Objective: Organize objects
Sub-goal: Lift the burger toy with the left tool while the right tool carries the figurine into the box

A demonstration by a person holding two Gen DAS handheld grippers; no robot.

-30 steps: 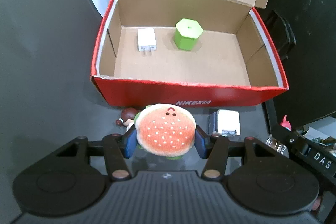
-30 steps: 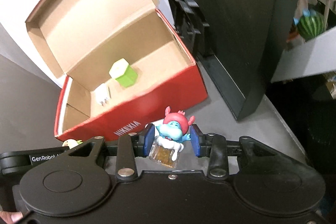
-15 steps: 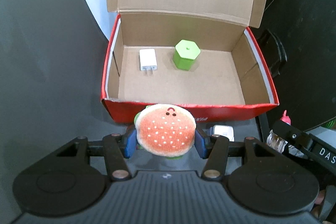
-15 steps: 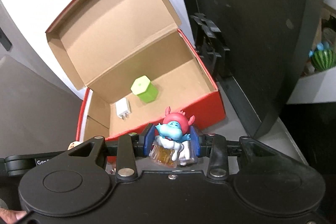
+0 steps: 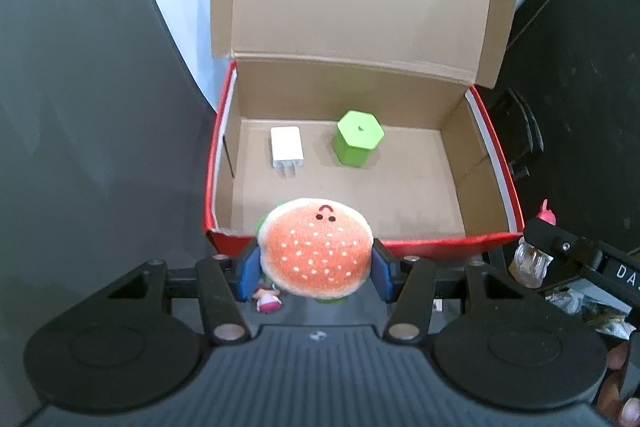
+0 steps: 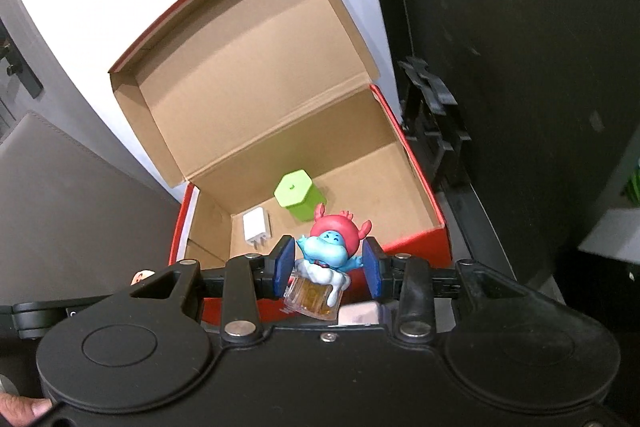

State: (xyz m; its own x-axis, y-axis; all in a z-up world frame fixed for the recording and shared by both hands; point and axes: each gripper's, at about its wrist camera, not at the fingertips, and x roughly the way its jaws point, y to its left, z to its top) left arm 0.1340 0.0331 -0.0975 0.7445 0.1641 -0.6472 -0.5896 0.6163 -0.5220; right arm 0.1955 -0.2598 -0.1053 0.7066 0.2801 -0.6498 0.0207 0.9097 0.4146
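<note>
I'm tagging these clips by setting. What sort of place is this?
Probably a home or office desk set up for tidying: a dark tabletop, an open red shoebox holding a white charger, and shelving with clutter at the right.

Home desk (image 5: 100, 147), toy-cluttered shelf (image 6: 608, 239)

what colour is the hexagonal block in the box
Bright green hexagonal block; clearest in the left wrist view.
</note>
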